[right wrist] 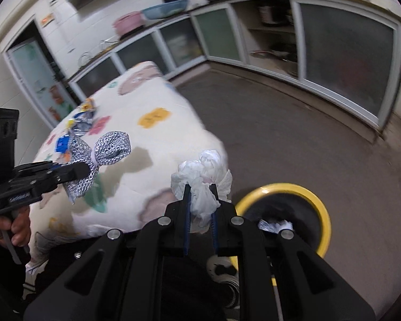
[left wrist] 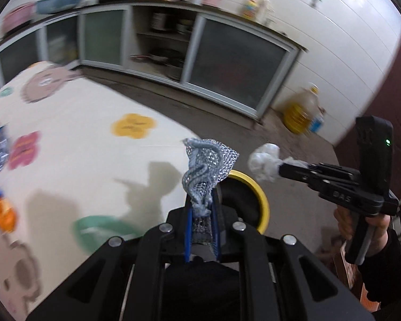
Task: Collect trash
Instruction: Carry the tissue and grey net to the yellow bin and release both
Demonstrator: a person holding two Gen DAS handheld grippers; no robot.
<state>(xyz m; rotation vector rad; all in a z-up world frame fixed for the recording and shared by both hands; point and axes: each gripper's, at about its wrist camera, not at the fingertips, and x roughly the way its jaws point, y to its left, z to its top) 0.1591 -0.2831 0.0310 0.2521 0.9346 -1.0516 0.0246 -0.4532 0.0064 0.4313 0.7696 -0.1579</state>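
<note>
Below right claw (right wrist: 200,203), yellow-rimmed bin (right wrist: 323,214); clenched on crumpled tissue (right wrist: 203,176), left claw (left wrist: 202,208) on silver mesh wrapper (left wrist: 208,160), ready for dumping.

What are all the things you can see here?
Silvery mesh scrap: 1, grey-blue, clamped in left jaws.
Crumpled tissue: 1, white, clamped in right jaws.
Trash bin: 1, yellow-rimmed, black inside, on floor beside table.
Tablecloth: 1, cream with cartoon patches, covering table.
Wrappers: a few, blue and silver, on table.
Oil jug: 1, yellow, by wall.
Cabinets: row, frosted-glass doors.
Left gripper: black.
Right gripper: black.
</note>
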